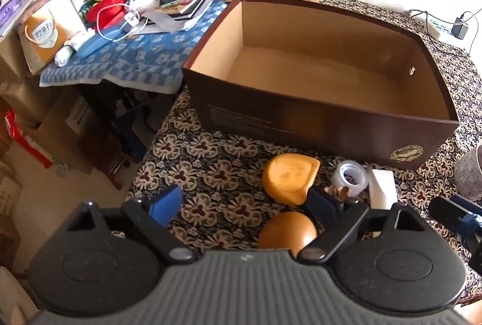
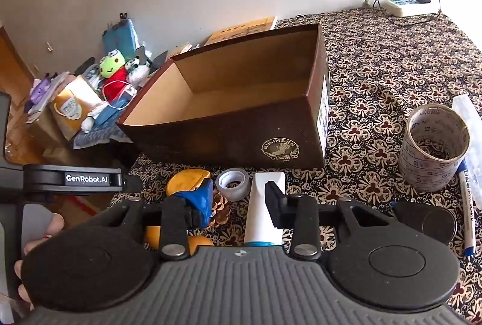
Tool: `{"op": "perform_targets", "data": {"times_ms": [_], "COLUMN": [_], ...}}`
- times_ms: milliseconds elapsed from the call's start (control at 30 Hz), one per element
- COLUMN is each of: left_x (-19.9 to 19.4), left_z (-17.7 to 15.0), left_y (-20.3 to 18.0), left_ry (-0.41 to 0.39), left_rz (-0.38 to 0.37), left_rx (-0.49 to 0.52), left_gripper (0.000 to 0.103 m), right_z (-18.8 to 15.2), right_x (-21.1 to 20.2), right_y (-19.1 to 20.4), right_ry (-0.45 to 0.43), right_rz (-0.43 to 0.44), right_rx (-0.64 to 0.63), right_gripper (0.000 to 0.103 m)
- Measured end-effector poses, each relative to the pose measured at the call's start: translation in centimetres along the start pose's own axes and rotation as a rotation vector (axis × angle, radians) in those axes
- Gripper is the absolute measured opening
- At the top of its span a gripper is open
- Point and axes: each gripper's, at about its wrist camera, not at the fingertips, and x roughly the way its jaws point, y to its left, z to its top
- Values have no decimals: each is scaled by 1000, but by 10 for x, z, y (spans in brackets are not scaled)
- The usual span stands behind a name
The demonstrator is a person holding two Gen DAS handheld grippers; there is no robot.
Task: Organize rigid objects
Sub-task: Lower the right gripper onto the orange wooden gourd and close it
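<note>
The brown cardboard box (image 1: 316, 126) fills the upper right of the left wrist view, its top open and its plain tan inside holding nothing that shows. From the right wrist view the same box (image 2: 229, 141) sits in the middle, a round gold emblem on its dark front wall and a white label on its right end. It stands on a floral-patterned cloth (image 1: 211, 156).

Along the box's front wall lies a row of small things. An orange wooden piece with one flat edge (image 1: 289, 177) rests at centre, a round orange ball-like piece (image 1: 286, 230) just below it. To their right come a small clear tape roll (image 1: 351, 174), a pine cone (image 2: 221, 206) and a white block (image 1: 382, 187), close together. In the right wrist view a large roll of printed tape (image 2: 433, 141) stands upright at the right edge, hollow, with a blue marker pen (image 2: 468, 210) just beside it and a dark round lid (image 2: 438, 224) below.

The left gripper (image 1: 241, 204) stands wide open above the cloth with nothing clamped – its right finger lies in front of the flat-edged orange piece. The right gripper (image 2: 238, 204) is half closed – the white block (image 2: 265, 204) sits between its blue pad and black finger, but whether both press on it I cannot tell
</note>
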Motion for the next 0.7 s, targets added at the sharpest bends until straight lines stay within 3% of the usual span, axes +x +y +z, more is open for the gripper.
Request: {"op": "perform_targets", "data": {"times_ms": [133, 267, 333, 467, 500, 567, 700], "left_x": [-5, -13, -15, -11, -13, -11, -8], "left_z": [-4, -11, -23, -49, -54, -65, -75], "left_y": [1, 10, 19, 25, 22, 13, 1], "left_ry": [-9, 6, 31, 116, 134, 151, 188], "left_rz": [33, 37, 2, -140, -127, -179, -247], "left_rx": [-47, -92, -122, -184, -162, -155, -148], "left_gripper": [89, 89, 89, 90, 91, 92, 92], "right_z": [-2, -1, -1, 1, 1, 2, 0], "right_x": [2, 5, 12, 40, 41, 56, 90], "right_y": [-15, -35, -38, -31, -31, -24, -11], "right_ry": [32, 90, 126, 215, 261, 316, 397], "right_rz": [38, 150, 225, 326, 365, 419, 415], "right_rx": [20, 33, 33, 11, 51, 49, -31], "right_gripper": [18, 18, 19, 20, 20, 20, 20]}}
